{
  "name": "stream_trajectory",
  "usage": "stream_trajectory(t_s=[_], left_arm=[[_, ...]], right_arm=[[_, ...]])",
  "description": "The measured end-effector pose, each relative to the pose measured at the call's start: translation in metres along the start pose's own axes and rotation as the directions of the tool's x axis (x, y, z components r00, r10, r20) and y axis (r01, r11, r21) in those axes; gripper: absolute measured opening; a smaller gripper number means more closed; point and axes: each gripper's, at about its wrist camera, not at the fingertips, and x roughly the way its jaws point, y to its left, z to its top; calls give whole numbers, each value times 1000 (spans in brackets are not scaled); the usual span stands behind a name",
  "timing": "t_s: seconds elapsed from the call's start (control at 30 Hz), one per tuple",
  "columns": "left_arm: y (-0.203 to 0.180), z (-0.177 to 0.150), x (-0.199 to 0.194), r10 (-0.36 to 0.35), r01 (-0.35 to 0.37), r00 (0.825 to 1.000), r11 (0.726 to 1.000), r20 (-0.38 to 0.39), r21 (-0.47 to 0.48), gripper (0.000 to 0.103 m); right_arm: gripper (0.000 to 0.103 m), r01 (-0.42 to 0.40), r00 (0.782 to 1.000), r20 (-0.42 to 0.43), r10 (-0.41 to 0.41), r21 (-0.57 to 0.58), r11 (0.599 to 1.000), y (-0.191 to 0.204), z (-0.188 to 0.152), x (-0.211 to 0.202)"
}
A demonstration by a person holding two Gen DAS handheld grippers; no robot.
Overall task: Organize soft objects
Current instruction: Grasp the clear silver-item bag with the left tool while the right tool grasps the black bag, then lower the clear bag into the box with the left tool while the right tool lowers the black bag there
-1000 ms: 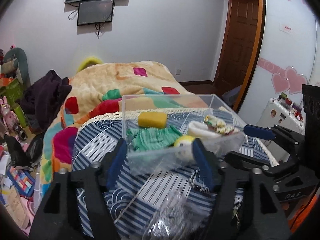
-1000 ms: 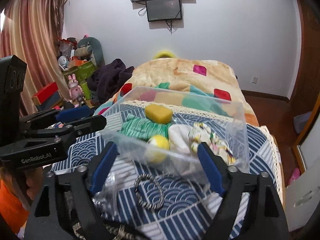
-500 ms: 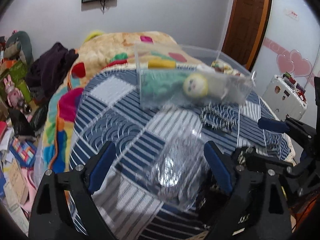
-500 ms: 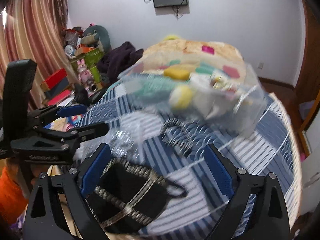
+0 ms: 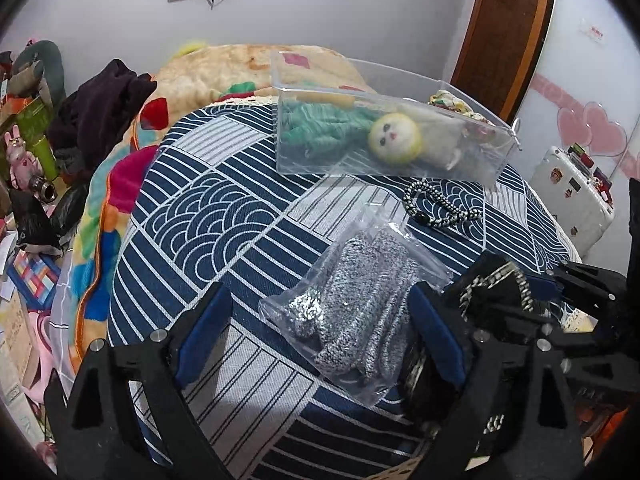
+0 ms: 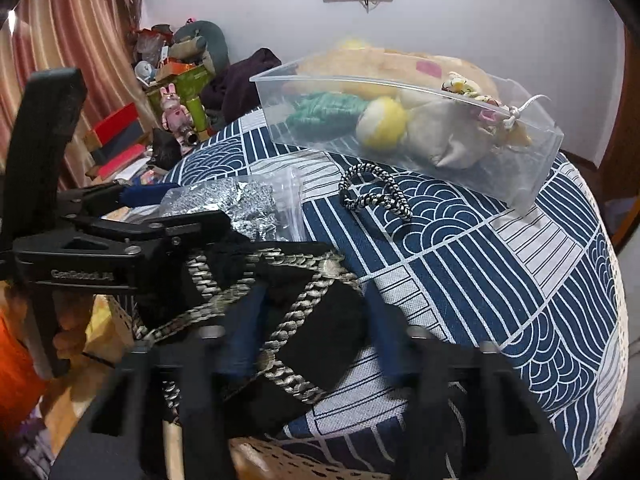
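On the tabletop, under its blue-and-white patterned cloth, we find a clear plastic bin at the far side, already holding a green knitted piece, a yellow round plush face and a pale drawstring pouch. Nearer to us lie three things not yet sorted: a clear bag of silvery sparkly fabric, a black garment with braided metallic trim at the near edge, and a small black-and-white braided cord loop just in front of the bin.

Our left tongs stand wide apart, the silvery bag lying between the fingers without being pinched. Our right tongs straddle the black garment; the view is blurred there, and we cannot tell whether they have closed on it.

We judge the step in hand to be picking up the next soft item. The next move calls for closing firmly on the limp cloth, lifting it clear, then carrying it over the bin's near wall without snagging the trim.
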Motion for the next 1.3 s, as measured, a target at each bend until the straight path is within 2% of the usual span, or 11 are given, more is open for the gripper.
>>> stream_trajectory(t_s=[0.1,0.17,0.47,0.6,0.7,0.93,1.13,1.3], left_arm=[[0,1,0,5,-5,1000,1000,7,-2,89],[0,1,0,-8,8,1000,1000,4,3,81],[-12,0,0,-109,109,994,993,-11,36,40],[-20,0,-7,-102,101,995,993,12,63,26],[-24,4,-15,-94,90,995,992,38,85,22],[-28,23,-39,-79,67,989,993,127,97,22],[-24,53,-56,-56,42,973,997,222,70,22],[-20,78,-56,-32,21,961,999,274,43,22]], right_arm=[[20,13,1000,25,-13,8,1000,-4,-1,-5],[17,31,998,49,-32,11,999,-5,0,-10],[16,75,986,148,-81,46,996,-18,7,-42],[15,90,976,193,-99,56,994,-19,14,-54],[15,103,966,233,-116,67,992,-23,21,-66],[15,132,934,322,-157,100,986,-34,44,-82],[15,164,896,394,-204,132,978,-42,69,-90],[16,200,871,420,-253,166,966,-49,90,-83]])
